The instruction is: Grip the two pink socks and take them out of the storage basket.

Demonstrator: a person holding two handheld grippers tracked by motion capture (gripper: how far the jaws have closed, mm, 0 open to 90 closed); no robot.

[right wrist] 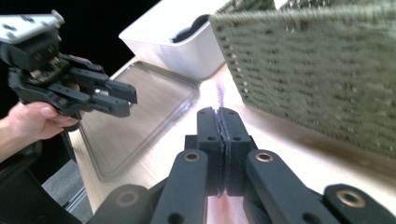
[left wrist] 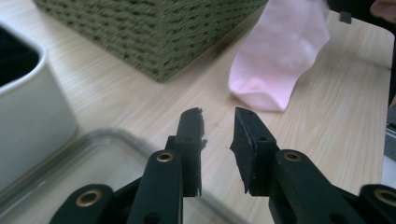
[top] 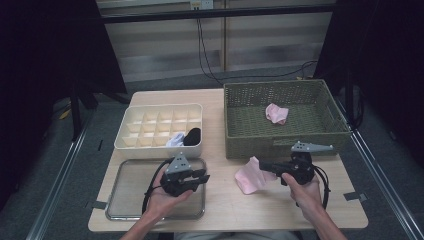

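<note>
right gripper view: right tongs [right wrist: 218, 122] clamped on pink sock [top: 252, 176]

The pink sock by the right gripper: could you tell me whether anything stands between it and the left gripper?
Nothing visible does. The left gripper has only bare table between its parted, empty jaws and the pink sock. The basket stands off to the side, and the right gripper holds the sock's far end.
</note>
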